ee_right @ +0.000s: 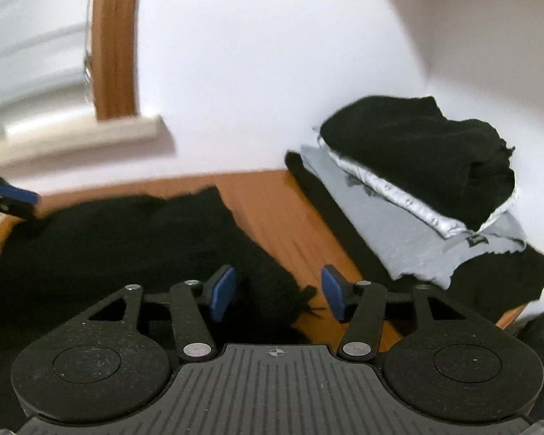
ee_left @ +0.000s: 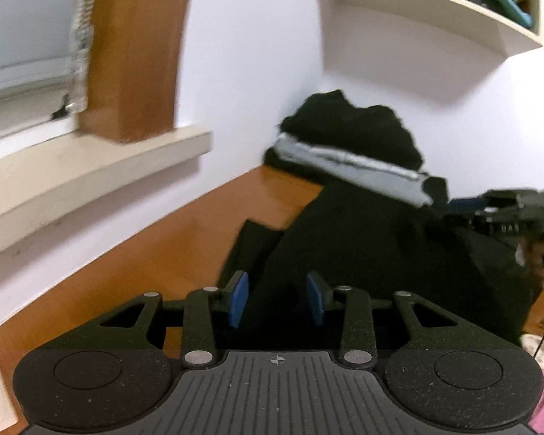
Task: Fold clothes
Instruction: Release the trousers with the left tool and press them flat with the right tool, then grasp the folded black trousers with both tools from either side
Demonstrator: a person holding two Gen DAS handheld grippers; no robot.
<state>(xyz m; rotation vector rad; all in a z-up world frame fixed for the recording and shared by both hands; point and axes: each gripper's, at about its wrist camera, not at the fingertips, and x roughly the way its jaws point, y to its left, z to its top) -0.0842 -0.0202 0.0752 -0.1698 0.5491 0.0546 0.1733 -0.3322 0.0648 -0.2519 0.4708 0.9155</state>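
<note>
A black garment lies spread on the wooden table; in the right wrist view it covers the left and middle. My left gripper is open, its blue pads on either side of the garment's near edge. My right gripper is open over the garment's right edge, nothing between its pads. The right gripper also shows in the left wrist view at the garment's far right side. The left gripper's blue fingertip shows at the far left of the right wrist view.
A stack of folded clothes, black on grey on black, sits in the back corner against the white wall; it also shows in the left wrist view. A window sill runs on the left. A shelf with books hangs above.
</note>
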